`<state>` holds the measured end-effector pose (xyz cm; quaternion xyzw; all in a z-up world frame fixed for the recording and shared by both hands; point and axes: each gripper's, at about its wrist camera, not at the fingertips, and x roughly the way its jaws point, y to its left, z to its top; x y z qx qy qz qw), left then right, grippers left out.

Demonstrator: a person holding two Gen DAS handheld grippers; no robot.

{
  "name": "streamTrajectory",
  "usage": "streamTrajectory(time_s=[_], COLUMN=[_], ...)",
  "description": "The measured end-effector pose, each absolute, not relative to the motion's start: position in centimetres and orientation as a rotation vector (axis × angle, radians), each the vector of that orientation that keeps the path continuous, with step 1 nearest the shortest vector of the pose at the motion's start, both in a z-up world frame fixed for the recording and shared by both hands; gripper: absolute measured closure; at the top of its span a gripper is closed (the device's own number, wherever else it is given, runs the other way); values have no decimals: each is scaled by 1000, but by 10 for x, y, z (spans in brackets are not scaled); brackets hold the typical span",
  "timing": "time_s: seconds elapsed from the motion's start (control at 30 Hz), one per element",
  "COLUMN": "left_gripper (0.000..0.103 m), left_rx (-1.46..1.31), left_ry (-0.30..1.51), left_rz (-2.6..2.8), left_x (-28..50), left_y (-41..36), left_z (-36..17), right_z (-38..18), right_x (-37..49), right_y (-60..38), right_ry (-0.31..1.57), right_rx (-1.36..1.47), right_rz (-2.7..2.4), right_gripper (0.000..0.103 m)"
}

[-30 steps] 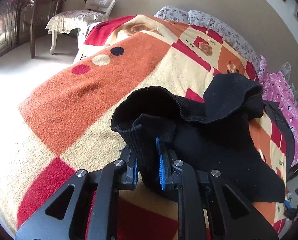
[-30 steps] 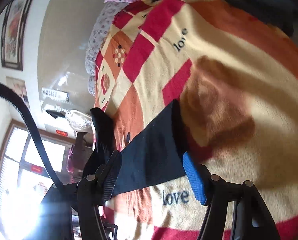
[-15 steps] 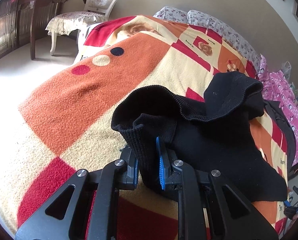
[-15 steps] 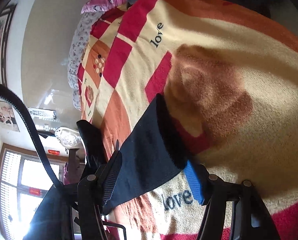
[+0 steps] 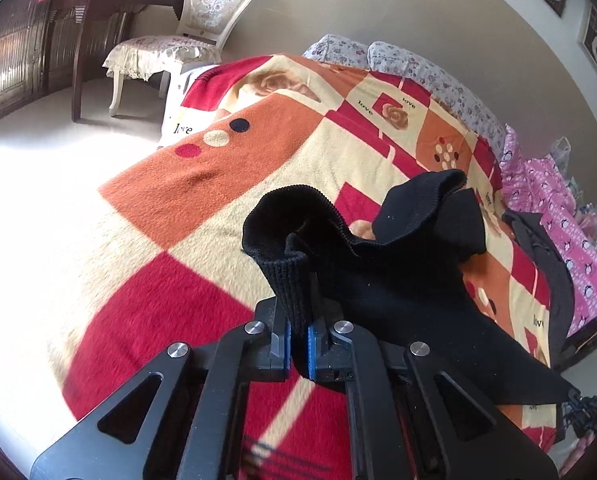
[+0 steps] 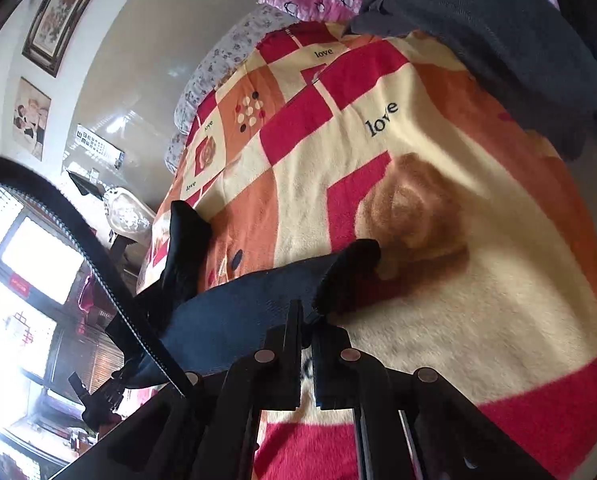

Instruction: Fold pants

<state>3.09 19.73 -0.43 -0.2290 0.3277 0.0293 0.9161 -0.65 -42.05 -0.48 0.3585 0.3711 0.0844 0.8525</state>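
The black pants (image 5: pixel 398 280) are soft knit, with a ribbed cuff or band bunched into loose folds; they lie across the near half of the bed, partly lifted off it. The left claw (image 5: pixel 297 346) is clamped on a ribbed fold, its blue pads (image 5: pixel 286 342) pressed tight on the cloth, having just been closing. The right claw (image 6: pixel 305 354) has also just been closing and now pinches a thin edge of the pants (image 6: pixel 258 304), which stretch from it in a flat dark sheet toward the left, one corner curled up beside the claw.

The bed is covered by a fleecy blanket (image 5: pixel 202 184) in red, orange and cream blocks, with brown roses, coloured dots and the word "love". A dark grey garment (image 6: pixel 498 40) lies at the far right edge, next to pink printed bedding (image 5: pixel 554 208). Floral pillows (image 5: pixel 418 68) line the far side against a plain grey wall with framed pictures (image 6: pixel 62 8). A white carved chair (image 5: pixel 186 36) with a lace seat cover stands beside a dark wooden table (image 5: pixel 110 0) at the far left, on a pale sunlit floor. A bright window (image 6: pixel 22 280) shows in the right view.
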Motion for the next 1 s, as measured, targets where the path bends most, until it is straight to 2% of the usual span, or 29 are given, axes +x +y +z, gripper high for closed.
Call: streamTrajectory(time_s=[0.13, 0.23, 0.27, 0.3, 0.33, 0.4, 0.5, 0.6, 0.67, 0.7, 0.73, 0.8, 0.9, 1.0], left_gripper=[99, 98, 96, 89, 89, 79, 79, 79, 79, 75, 73, 71, 71, 71], left_rx=[-445, -513, -570, -611, -630, -580, -473, -448, -390, -352, -314, -272, -294, -321], left_ry=[641, 714, 756, 774, 764, 742, 656, 579, 541, 532, 527, 538, 572, 606], left_rz=[104, 126, 122, 118, 116, 189, 392, 392, 263, 193, 118, 12, -47, -84], left_x=[-14, -11, -8, -9, -12, -17, -26, -28, -25, -21, -18, -10, -5, -2], left_y=[205, 229, 238, 245, 250, 256, 270, 278, 259, 243, 227, 199, 181, 180], left_z=[-4, -35, -47, -55, -56, -46, -23, -2, 11, 15, 15, 10, -2, -8], right_z=[-8, -40, -51, -57, -59, -45, -5, 45, 74, 82, 88, 88, 69, 33], right_x=[-47, -60, -61, -61, -63, -68, -65, -41, -18, -5, 7, 29, 74, 125], right_y=[-414, -401, -399, -401, -405, -413, -414, -367, -303, -274, -239, -173, -92, -34], right_ry=[838, 922, 952, 972, 952, 924, 828, 692, 585, 544, 493, 407, 414, 506], right_rx=[748, 756, 754, 738, 728, 627, 362, 62, -176, -271, -378, -561, -705, -803], right_rz=[226, 250, 237, 194, 166, 19, -185, -144, 29, 115, 229, 472, 720, 824], right_gripper=[100, 100, 100, 100, 101, 99, 98, 97, 90, 74, 50, 34, 34, 37])
